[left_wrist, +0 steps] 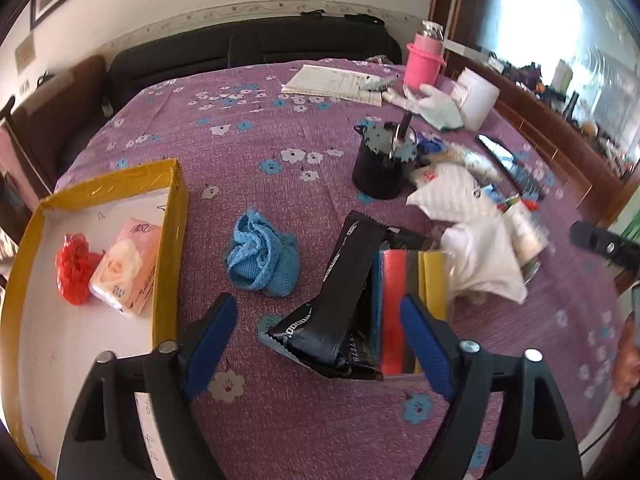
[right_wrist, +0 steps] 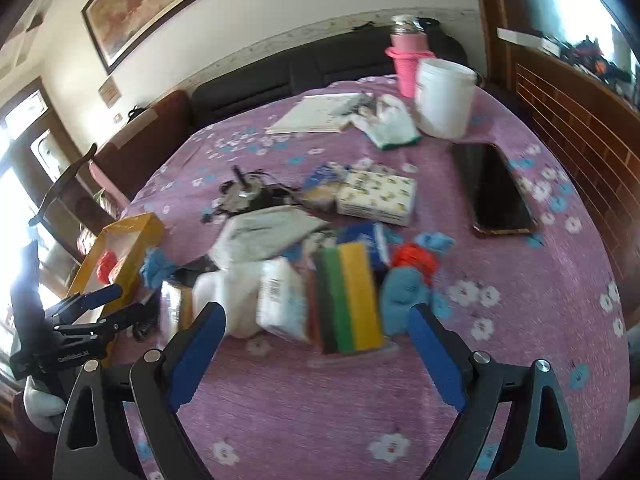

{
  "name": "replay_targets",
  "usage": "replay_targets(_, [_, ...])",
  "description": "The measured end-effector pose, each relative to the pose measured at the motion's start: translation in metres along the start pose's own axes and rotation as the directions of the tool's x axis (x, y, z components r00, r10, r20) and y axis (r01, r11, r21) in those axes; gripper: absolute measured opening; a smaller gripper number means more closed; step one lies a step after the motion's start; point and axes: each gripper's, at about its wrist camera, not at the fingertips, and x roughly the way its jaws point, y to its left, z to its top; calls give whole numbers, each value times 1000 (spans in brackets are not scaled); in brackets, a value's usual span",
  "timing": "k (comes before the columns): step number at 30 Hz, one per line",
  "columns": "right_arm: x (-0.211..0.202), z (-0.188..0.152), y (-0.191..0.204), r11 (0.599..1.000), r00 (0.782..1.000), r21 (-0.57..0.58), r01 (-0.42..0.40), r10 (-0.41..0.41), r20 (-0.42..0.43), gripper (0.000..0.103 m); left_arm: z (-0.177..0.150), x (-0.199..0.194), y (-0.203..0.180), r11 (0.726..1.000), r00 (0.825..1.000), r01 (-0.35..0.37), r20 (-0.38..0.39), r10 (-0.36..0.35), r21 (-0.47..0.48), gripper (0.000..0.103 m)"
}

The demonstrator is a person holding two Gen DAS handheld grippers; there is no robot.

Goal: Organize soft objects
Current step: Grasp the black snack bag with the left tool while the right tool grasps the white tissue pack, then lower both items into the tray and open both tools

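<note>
On table | pile (right_wrist: 320, 280) motion-blurred | left gripper (left_wrist: 318, 344) wide, empty | right gripper (right_wrist: 318, 344) wide, empty

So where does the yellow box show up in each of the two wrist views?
Left wrist view: yellow box fills the lower left, beside the left tongs, holding a red bag and a tissue pack.
Right wrist view: yellow box sits small at mid left.
Shared landmark: the pink cup at the table's far edge.

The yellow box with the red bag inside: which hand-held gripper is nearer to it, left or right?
Left. The left hand-held gripper hovers open right beside the yellow box, at its near corner. The right hand-held gripper is open over the sponge pack, farther across the table.
</note>
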Motion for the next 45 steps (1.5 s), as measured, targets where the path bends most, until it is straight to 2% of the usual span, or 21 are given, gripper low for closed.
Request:
replay_targets(1, [0,-2,-6,1000,1000,9,-1,1,0,95,0,2,-1,1000,1000,-3,-7,3,14,60])
replay_targets(3, [2,-4,-9,1000,1000,6,-12,12,-1,95,1,5,-3,999,1000,-13,-13,13,39,56])
replay_targets(7, [10,-9,10,997,1000,-68,-27,26,-9,94,0,2,1,998,1000,-20,2,20,59,56])
replay_targets(13, [31,-14,48,980,1000,-198,-11,6,-23,87,-2,12,1,995,999,-23,-33,26,96,56])
replay_targets(17, [45,-12,51,979,999,-204,0,-9,-41,74,-4,22,-10,989,998,-3,-57,11,146,53])
replay_targets(19, [50,-11,48,981,998,-195,1,-12,-54,67,-5,27,-11,989,997,24,-76,-13,146,26])
replay_targets(25, [58,-7,45,984,998,-176,-19,7,-69,39,-2,19,-6,994,997,61,-49,-56,91,23])
replay_targets(26, [59,-7,45,985,997,-168,-27,15,-72,31,-1,16,-5,995,998,60,-40,-57,82,23])
replay_targets(29, [59,-7,41,989,996,-141,-47,37,-76,21,0,7,-3,996,998,68,-19,-67,56,23])
replay_targets(34, [49,-7,35,991,996,-118,-67,59,-70,16,0,-18,0,996,996,83,41,-84,15,23])
replay_targets(40, [16,-11,32,991,996,-99,-88,86,-21,15,-9,-54,18,993,990,103,106,-97,-51,23])
replay_targets(45, [-17,-11,48,987,996,-142,-77,83,37,15,-20,-80,55,991,990,57,139,-40,-124,23])
